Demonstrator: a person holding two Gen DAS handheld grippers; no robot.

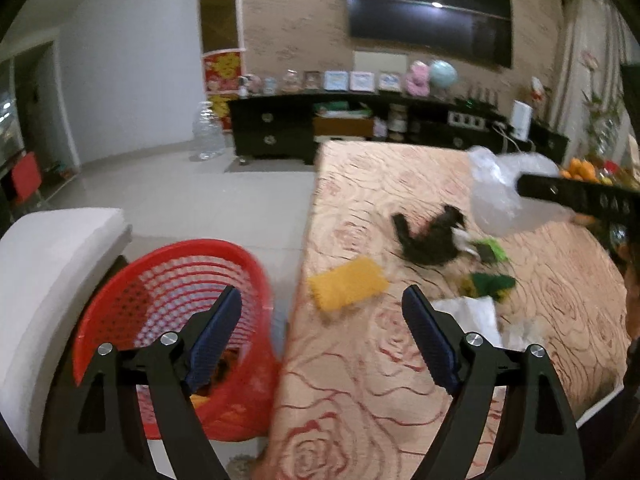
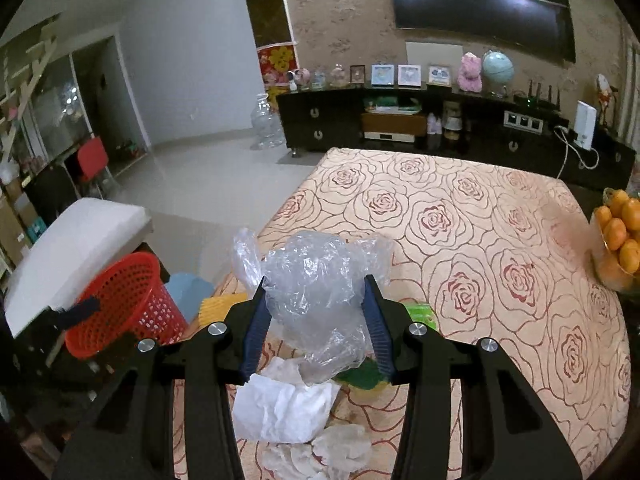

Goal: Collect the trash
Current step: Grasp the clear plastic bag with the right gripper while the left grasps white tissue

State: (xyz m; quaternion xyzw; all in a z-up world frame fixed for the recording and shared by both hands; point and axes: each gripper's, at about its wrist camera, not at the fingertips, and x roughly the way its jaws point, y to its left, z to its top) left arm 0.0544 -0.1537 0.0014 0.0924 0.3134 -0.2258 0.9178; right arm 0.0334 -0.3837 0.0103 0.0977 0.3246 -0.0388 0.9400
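Note:
My right gripper [image 2: 315,280] is shut on a crumpled clear plastic bag [image 2: 316,292], held up above the rose-patterned table [image 2: 480,240]. In the left wrist view the same bag [image 1: 492,184] hangs from the right gripper's black finger at the right. My left gripper [image 1: 320,290] is open and holds nothing, over the table's left edge. Loose on the table lie a yellow piece [image 1: 348,286], a black piece [image 1: 430,240], green wrappers [image 1: 490,282] and white tissue [image 2: 280,404]. A red mesh basket [image 1: 132,300] stands on the floor left of the table.
A white cushioned seat [image 1: 52,264] sits beside the basket. At the table's right edge stands a bowl of oranges [image 2: 620,232]. A dark TV cabinet [image 2: 400,120] and a large clear water bottle [image 2: 266,124] stand beyond the table. Something light blue [image 2: 188,292] lies by the basket.

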